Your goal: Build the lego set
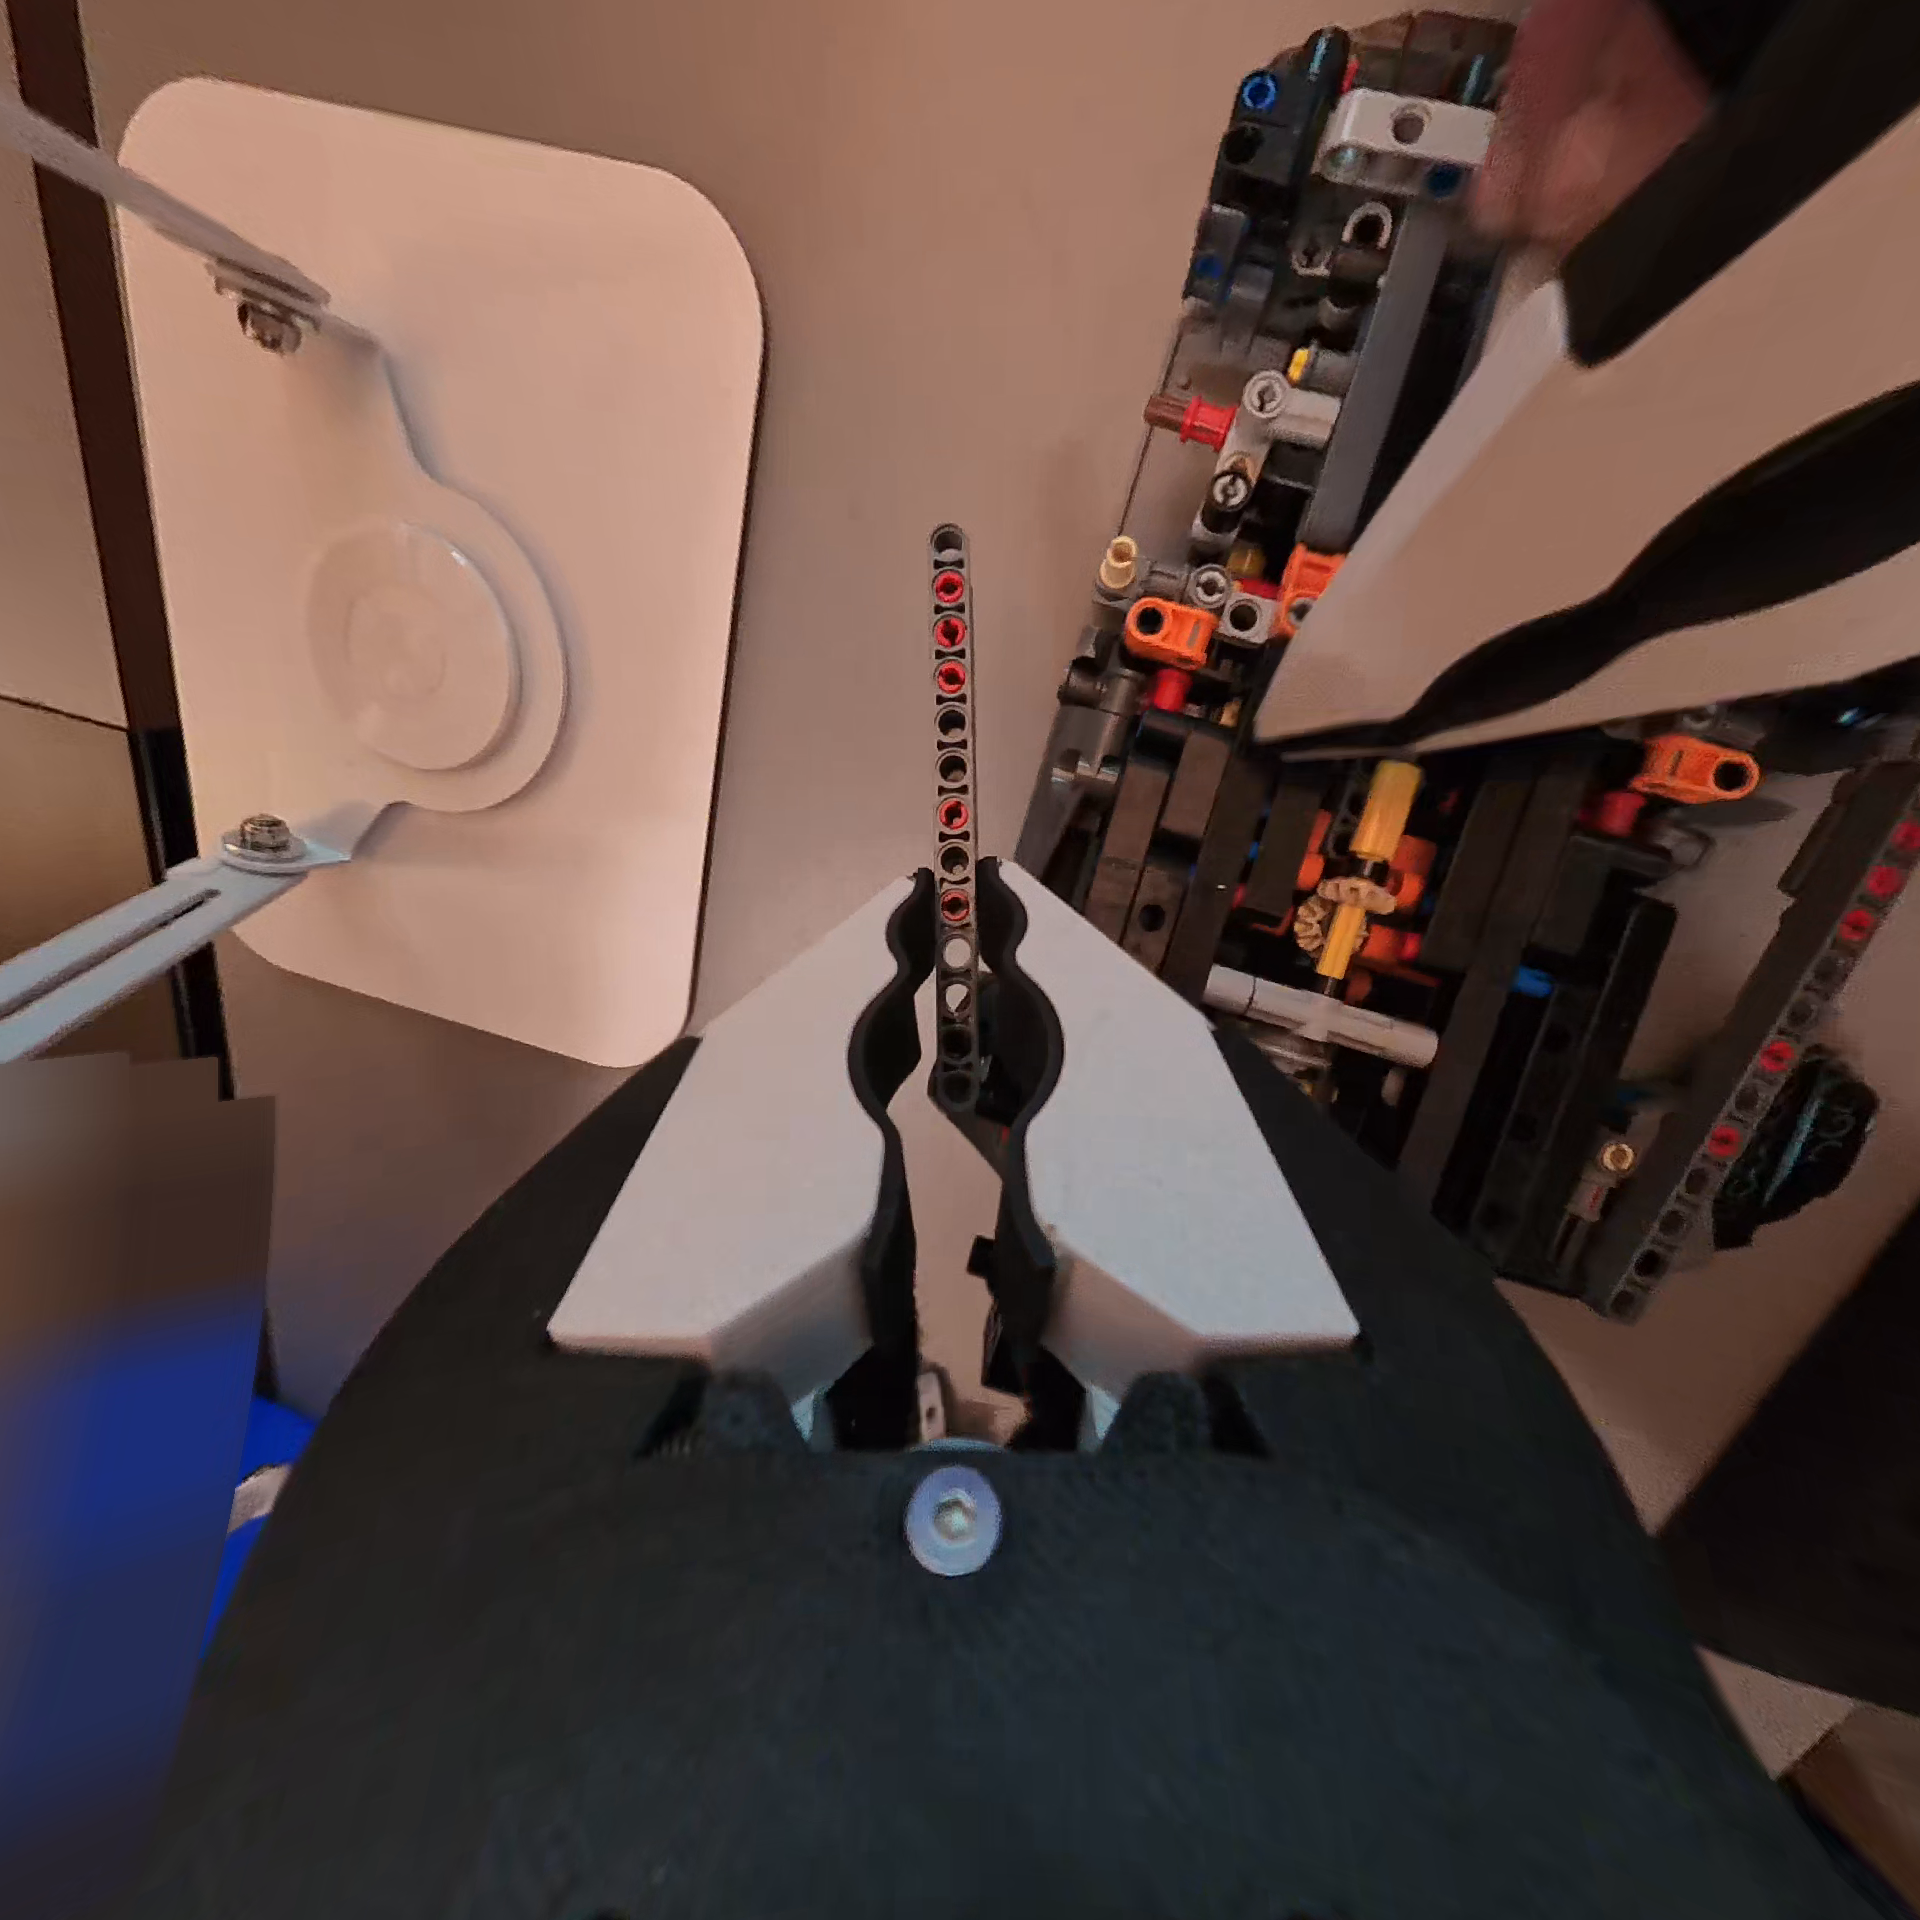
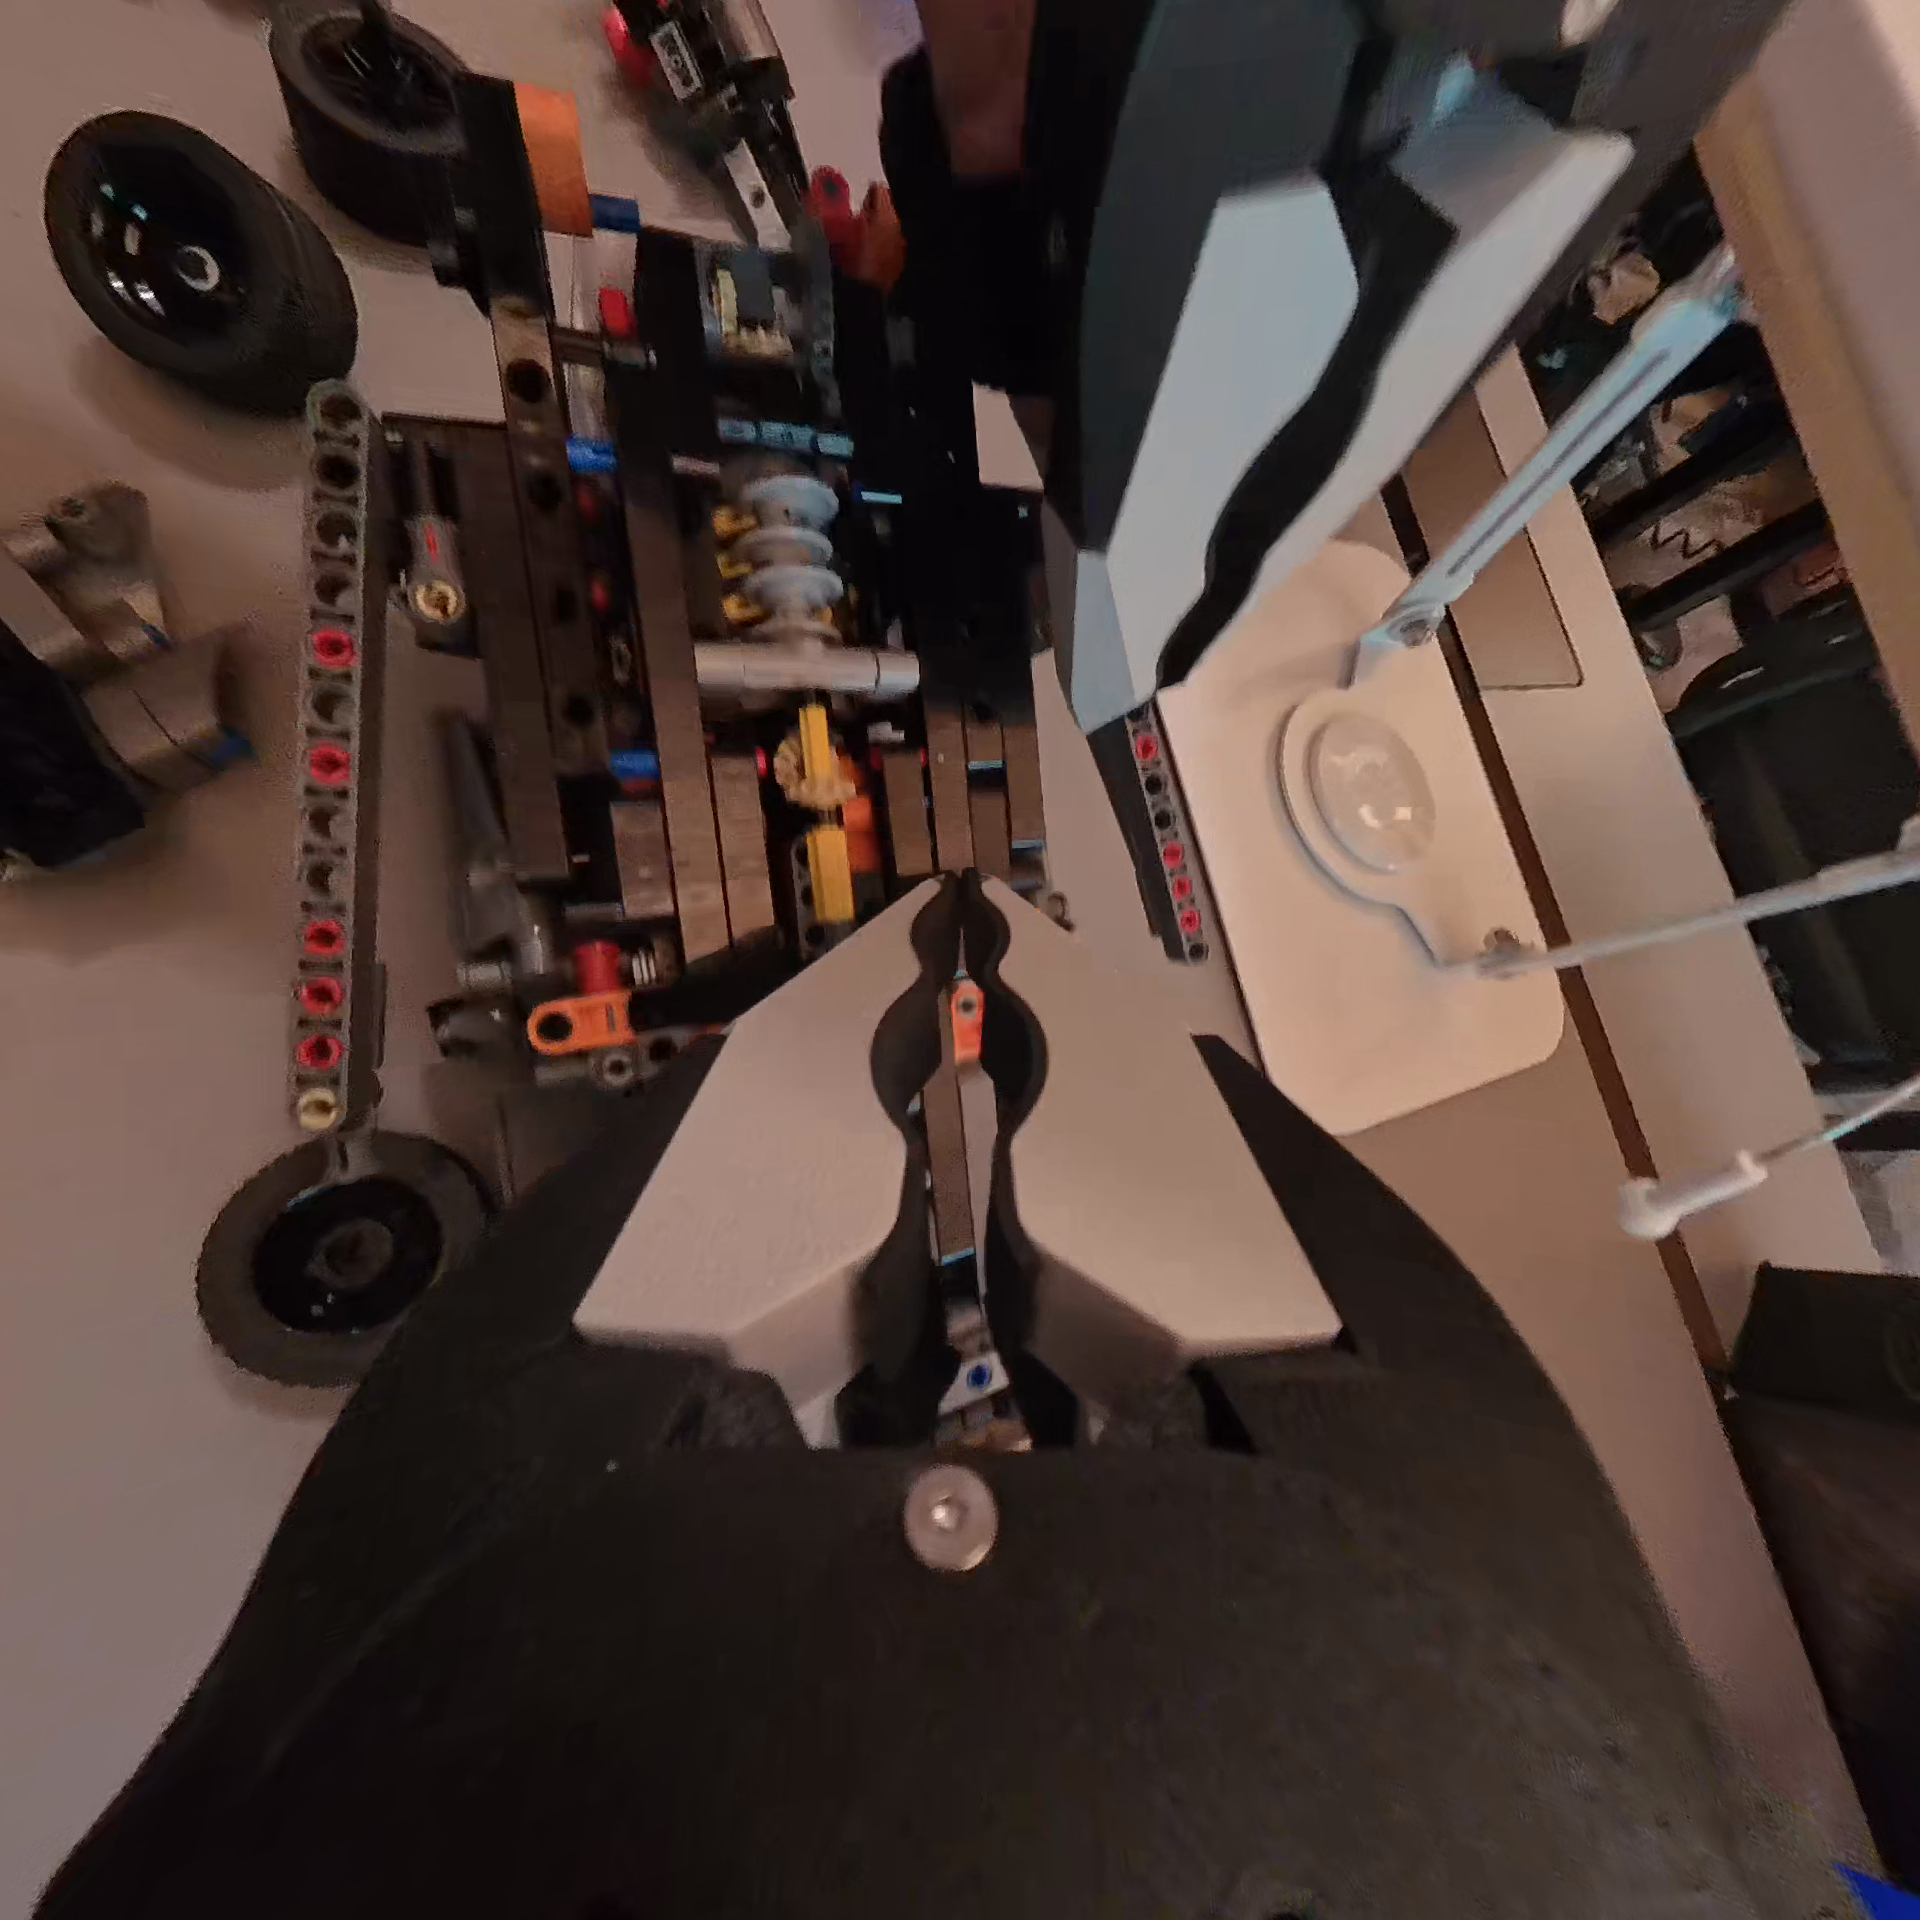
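My left tongs clamp a long grey beam with red pins, sticking out ahead, clear of the desk. My right tongs pinch a black bar on the car frame, lying on the desk beside loose wheels.

Both wrist cams look down their jaws, close to the table. Shared: chassis ahead, probably same white plate.
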### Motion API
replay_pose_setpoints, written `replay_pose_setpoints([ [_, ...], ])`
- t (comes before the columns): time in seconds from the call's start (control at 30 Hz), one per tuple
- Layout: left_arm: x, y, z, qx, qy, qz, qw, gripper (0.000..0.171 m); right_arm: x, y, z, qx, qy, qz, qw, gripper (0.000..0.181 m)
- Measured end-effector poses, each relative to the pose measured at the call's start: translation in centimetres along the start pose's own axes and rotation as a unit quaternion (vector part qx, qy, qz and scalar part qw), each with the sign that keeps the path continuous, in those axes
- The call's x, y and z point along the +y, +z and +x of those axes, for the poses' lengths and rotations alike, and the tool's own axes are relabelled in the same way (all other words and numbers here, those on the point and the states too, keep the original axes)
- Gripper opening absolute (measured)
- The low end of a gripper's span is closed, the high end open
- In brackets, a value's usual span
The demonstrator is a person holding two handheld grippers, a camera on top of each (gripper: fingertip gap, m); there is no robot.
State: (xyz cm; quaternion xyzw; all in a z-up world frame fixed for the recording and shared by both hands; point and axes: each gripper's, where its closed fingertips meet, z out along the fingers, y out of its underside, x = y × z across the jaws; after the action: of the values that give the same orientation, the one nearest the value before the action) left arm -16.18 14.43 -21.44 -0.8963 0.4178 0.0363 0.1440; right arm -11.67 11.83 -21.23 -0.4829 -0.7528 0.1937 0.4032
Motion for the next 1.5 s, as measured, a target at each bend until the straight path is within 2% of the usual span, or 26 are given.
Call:
replay_pose_setpoints([
  [0.2,0.1,-0.4,0.2,0.000,0.083,-0.006,0.997,0.005,-0.4,0.5,-0.4,-0.013,0.016,0.014,1.000,0.000],
  [0.4,0.4,-1.3,0.3,0.025,0.116,-0.057,0.991,0.005,-0.6,0.7,-0.6,-0.008,0.013,0.017,1.000,0.000],
  [0.5,0.3,-1.8,0.0,0.042,0.078,-0.023,0.996,0.005,-0.4,0.7,-0.5,-0.007,0.014,0.016,1.000,0.000],
  [0.6,2.0,-0.7,-0.3,0.063,0.008,-0.026,0.998,0.005,0.1,0.9,-0.5,-0.009,0.013,0.011,1.000,0.000],
  [0.7,2.8,-0.9,0.2,0.074,0.006,0.008,0.997,0.006,-0.2,1.1,-1.1,-0.023,0.022,0.023,0.999,0.000],
  [0.9,4.9,-2.3,0.3,0.095,-0.024,0.057,0.994,0.021,-0.9,1.5,-1.8,-0.027,0.010,0.028,0.999,0.000],
  [1.0,5.9,-2.4,0.3,0.088,-0.010,0.043,0.995,0.018,-0.9,1.5,-1.7,-0.028,0.016,0.029,0.999,0.000],
  [1.13,6.4,-2.4,0.9,0.114,-0.007,0.028,0.993,0.011,-0.9,1.6,-1.8,-0.030,0.016,0.029,0.999,0.000],
  [1.3,7.0,-1.6,1.4,0.100,0.001,0.002,0.995,0.005,-1.2,1.7,-1.7,-0.031,0.016,0.019,0.999,0.000],
  [1.5,6.1,-1.0,2.1,0.102,-0.034,0.034,0.994,0.005,-5.2,2.5,-2.1,-0.044,0.028,0.043,0.998,0.000],
])
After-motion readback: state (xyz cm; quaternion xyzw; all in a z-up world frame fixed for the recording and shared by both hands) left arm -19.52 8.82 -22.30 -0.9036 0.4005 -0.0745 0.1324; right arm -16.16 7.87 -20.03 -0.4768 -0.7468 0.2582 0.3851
